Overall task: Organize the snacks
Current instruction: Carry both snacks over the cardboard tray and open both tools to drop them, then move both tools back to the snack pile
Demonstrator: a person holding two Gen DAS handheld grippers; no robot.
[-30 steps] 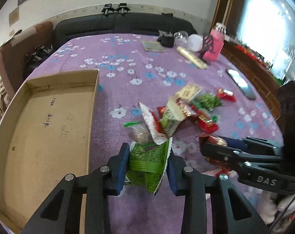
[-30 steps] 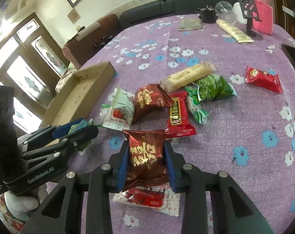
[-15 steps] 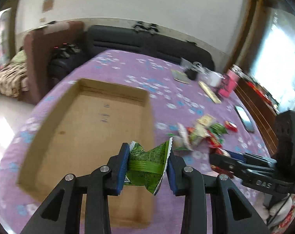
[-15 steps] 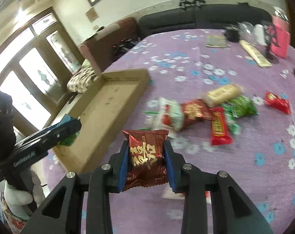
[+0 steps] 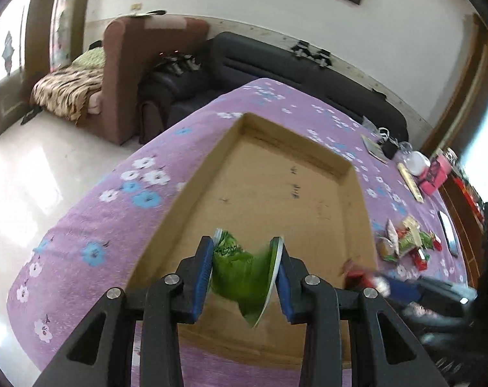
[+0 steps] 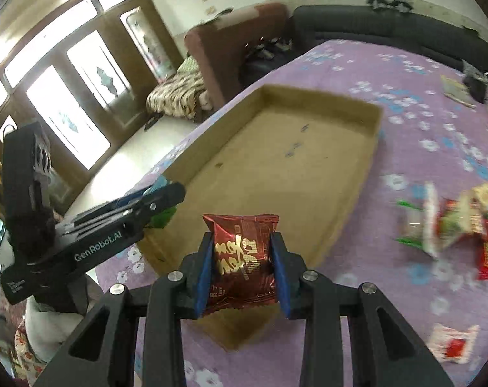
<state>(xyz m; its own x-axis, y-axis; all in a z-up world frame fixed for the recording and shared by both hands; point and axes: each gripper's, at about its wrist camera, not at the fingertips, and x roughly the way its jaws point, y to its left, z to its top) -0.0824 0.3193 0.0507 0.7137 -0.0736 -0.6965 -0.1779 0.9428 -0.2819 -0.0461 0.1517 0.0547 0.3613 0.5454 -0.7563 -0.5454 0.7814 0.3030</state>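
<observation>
green snack packet [image 5: 240, 274] was pinched in the left gripper [image 5: 244, 277] above the cardboard box [image 5: 276, 193] | red snack packet [image 6: 242, 259] was clamped in the right gripper [image 6: 242, 267] over the box's near corner | loose snacks [image 6: 453, 222] lay on the purple floral tablecloth [image 6: 421, 129] beside the box

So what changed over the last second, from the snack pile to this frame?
Both grippers carried their packets from the snack pile to the cardboard tray: the left gripper with the green packet, the right gripper with the red packet. Neither has let go. The tray holds no snacks; the pile stays on the purple cloth.
</observation>
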